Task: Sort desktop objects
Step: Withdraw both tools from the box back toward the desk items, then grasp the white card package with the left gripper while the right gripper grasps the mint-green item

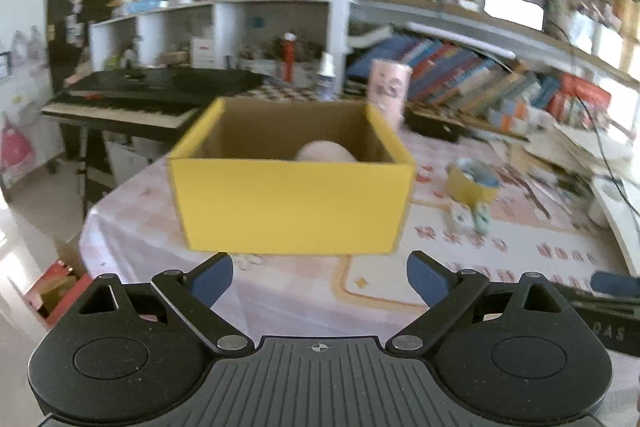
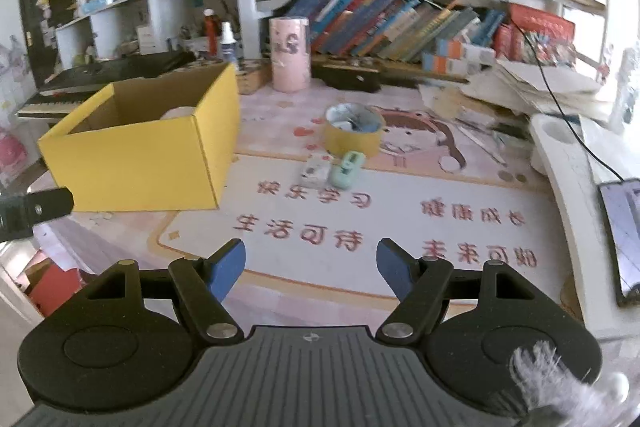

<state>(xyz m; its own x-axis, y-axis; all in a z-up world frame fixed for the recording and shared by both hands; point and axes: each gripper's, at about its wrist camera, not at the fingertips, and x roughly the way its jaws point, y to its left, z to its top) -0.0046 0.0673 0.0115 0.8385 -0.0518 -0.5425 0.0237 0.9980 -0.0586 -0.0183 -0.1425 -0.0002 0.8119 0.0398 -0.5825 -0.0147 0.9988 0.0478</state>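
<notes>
A yellow cardboard box [image 1: 292, 205] stands open-topped on the desk mat, just beyond my left gripper [image 1: 319, 277], which is open and holds nothing. A pale round object [image 1: 325, 151] lies inside the box. In the right wrist view the box [image 2: 144, 163] sits at the left. A yellow tape roll [image 2: 353, 133], a small white item [image 2: 316, 169] and a mint-green item [image 2: 347, 167] lie mid-desk, well ahead of my right gripper [image 2: 311, 267], which is open and empty. The tape roll [image 1: 472, 183] and small items [image 1: 470, 217] also show right of the box.
A pink cylinder [image 2: 290, 55] stands behind the box by a row of books [image 2: 400, 23]. A white curved stand [image 2: 568, 167], a phone [image 2: 624, 235] and stacked papers crowd the right. A keyboard piano [image 1: 132, 103] is off the desk's left edge. The left gripper's finger [image 2: 36, 211] shows at the left.
</notes>
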